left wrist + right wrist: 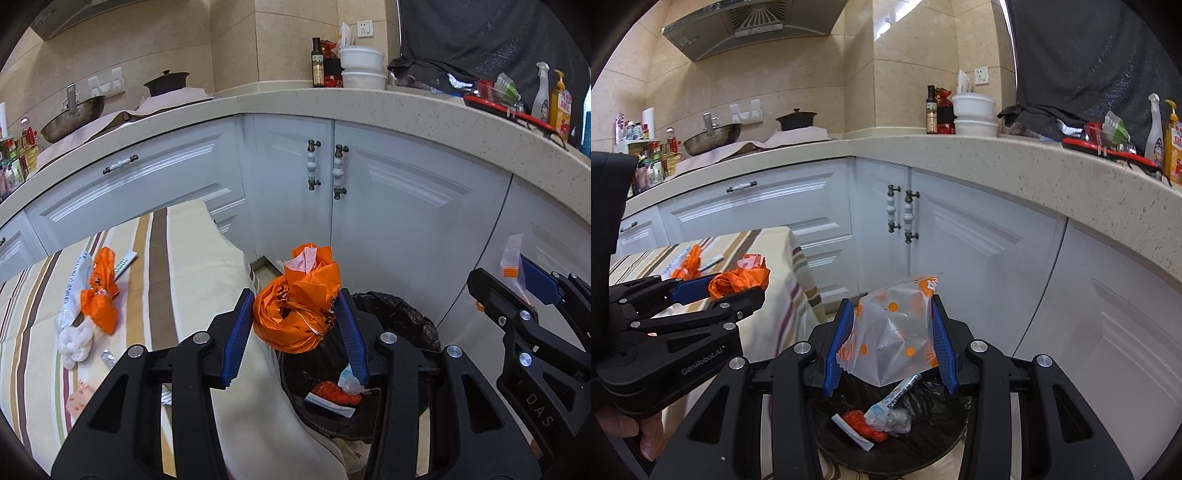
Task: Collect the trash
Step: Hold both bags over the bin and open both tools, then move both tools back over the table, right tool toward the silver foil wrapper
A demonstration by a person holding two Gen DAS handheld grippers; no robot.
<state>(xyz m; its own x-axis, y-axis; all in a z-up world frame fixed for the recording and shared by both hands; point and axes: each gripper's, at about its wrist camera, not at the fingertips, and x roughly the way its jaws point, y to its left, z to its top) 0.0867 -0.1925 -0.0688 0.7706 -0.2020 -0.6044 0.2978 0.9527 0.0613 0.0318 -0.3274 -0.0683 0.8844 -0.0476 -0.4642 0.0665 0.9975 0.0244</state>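
Observation:
My left gripper [297, 314] is shut on a crumpled orange plastic bag [295, 306] and holds it above the near-left rim of the black-lined trash bin [402, 314]. My right gripper [890, 332] is shut on a clear plastic bag with orange dots [890, 332], held over the same bin [934, 435]. The bin holds an orange wrapper [864, 424], a white strip and clear wrappers. More trash lies on the striped tablecloth [177, 280]: an orange bag [101, 295] with white bags [74, 332]. The right gripper shows at the right of the left wrist view [513, 280]; the left gripper shows at the left of the right wrist view [735, 288].
The bin stands on the floor between the table corner and white cabinet doors [399, 206]. A curved countertop [332, 103] above carries bottles, white bowls, a red tray, a wok and a pot. Small wrappers [107, 356] lie near the table's front.

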